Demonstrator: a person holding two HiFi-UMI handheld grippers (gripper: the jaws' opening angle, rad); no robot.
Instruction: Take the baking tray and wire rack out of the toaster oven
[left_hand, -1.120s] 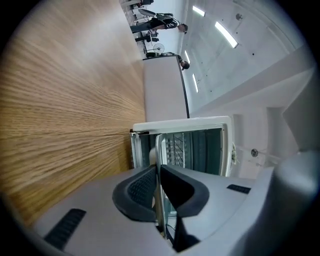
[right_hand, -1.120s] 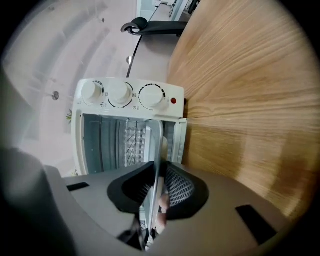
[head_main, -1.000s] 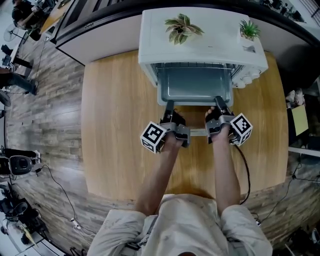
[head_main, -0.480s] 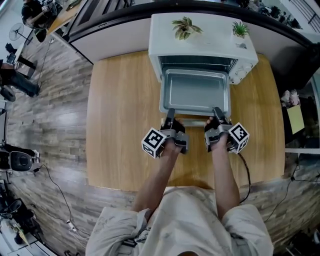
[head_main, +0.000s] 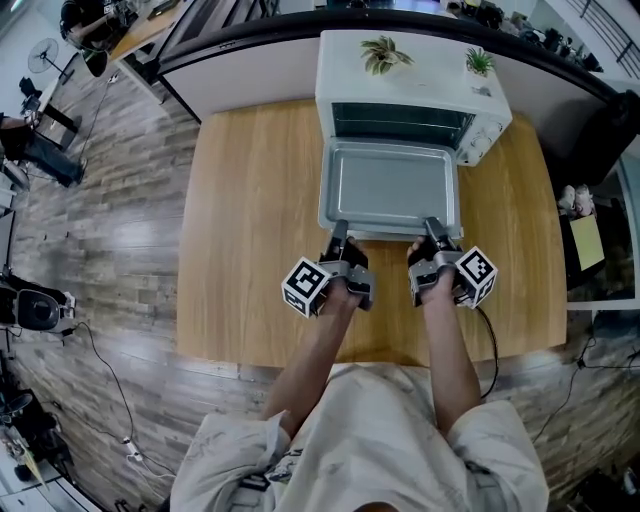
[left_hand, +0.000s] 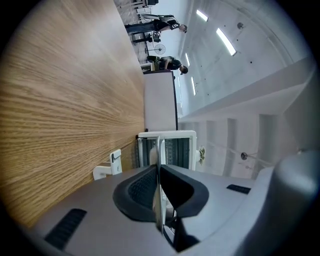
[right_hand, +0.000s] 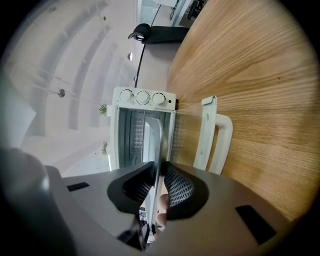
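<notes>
The grey baking tray (head_main: 389, 186) hangs level in front of the white toaster oven (head_main: 410, 70), almost wholly out of its mouth. My left gripper (head_main: 340, 229) is shut on the tray's near rim at the left. My right gripper (head_main: 432, 226) is shut on the same rim at the right. In the left gripper view the tray's edge (left_hand: 159, 185) runs as a thin line between the black pads, with the oven (left_hand: 167, 145) behind. The right gripper view shows the rim (right_hand: 158, 150) clamped likewise, and the oven's knobs (right_hand: 143, 97). Dark bars, perhaps the wire rack (head_main: 400, 123), show inside the oven.
The oven's glass door (right_hand: 210, 132) lies folded down under the tray. Two small potted plants (head_main: 384, 54) stand on the oven's top. The wooden table (head_main: 250, 220) spreads left and right of the oven. A dark counter edge (head_main: 250, 35) runs behind it.
Both grippers have drawn back toward the person with the tray, which has slid farther out of the oven. The head view has shifted back with them.
</notes>
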